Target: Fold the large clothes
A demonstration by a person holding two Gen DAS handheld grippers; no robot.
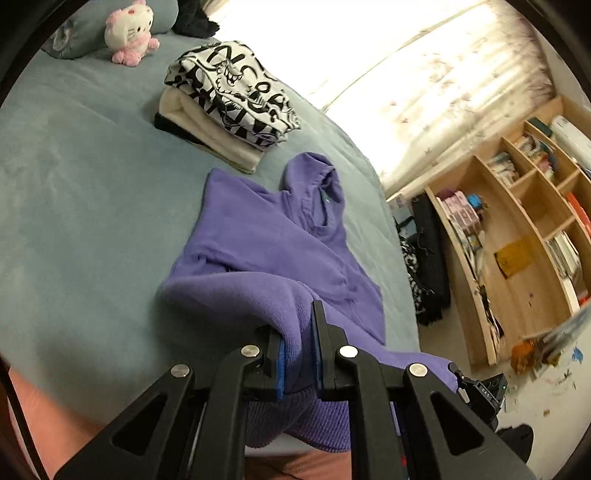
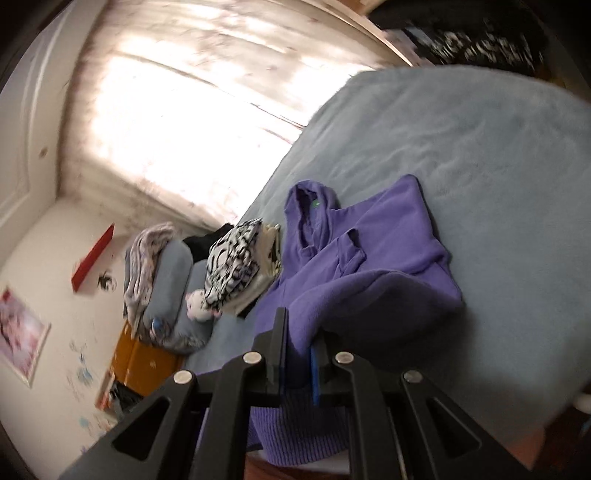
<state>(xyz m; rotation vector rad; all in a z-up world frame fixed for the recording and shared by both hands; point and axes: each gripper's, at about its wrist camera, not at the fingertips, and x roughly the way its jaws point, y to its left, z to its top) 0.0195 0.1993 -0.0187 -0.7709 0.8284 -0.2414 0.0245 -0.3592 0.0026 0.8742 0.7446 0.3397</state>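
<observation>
Two grippers, one garment. Left wrist view: left gripper (image 1: 297, 354) is clamped on the ribbed hem of the purple hoodie (image 1: 266, 240); fabric fills the narrow gap between the blue-faced pads and the rib band hangs below the jaws. Ahead of the gripper the hoodie lies on the bed (image 1: 74, 184), hood at the far end, the near edge raised off the cover in a soft hump. Beyond the hood sits a folded stack (image 1: 229, 107), and further off a plush cat (image 1: 129, 31). Right of the gripper, off the bed, a bookshelf (image 1: 517, 229). At the lower right edge of this view a dark piece of hardware touches the hem, probably the other gripper, can't confirm.

Right wrist view: right gripper (image 2: 299, 354) is also closed on the hem, cloth pinched between the pads, rib drooping beneath. Hoodie (image 2: 369, 251) spreads ahead and slightly right, hood far, one sleeve laid across the body. Stack (image 2: 236, 258) is ahead-left, touching or just beside the hoodie; can't tell which.

Handling, my read: thick fleece, soft, fairly light, no stiffness, so it sags between grips and drags on the fuzzy cover. Not slippery, not fragile. The rib band is the best hold: thicker, stretch-resistant, easy to pinch. Two spread hem grips should keep the fold edge straight.
</observation>
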